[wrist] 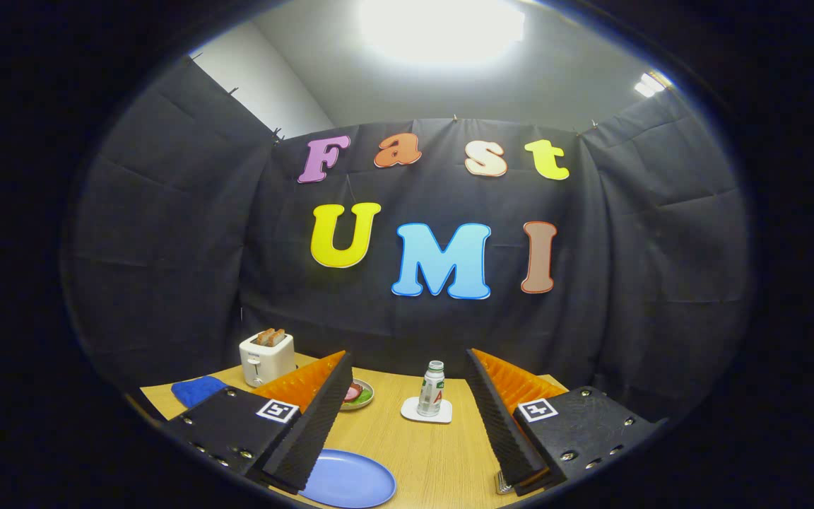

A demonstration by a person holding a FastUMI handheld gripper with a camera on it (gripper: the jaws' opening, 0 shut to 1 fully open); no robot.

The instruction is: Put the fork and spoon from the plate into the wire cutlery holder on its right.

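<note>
My gripper [408, 360] is open and held above the wooden table [435, 452], with nothing between its fingers. A blue plate [350, 482] lies low between the fingers, close to the left finger, which hides part of it. The part of the plate that shows is bare. A few upright metal wires [503, 482] stand by the base of the right finger, to the right of the plate. They look like the rim of the wire cutlery holder, and the finger hides most of it.
Beyond the fingers, a small bottle [432, 388] stands on a white coaster [426, 411] mid-table. A small dish of food [360, 394] sits just past the left finger. A white toaster [266, 358] with toast and a blue cloth [197, 390] are at the far left.
</note>
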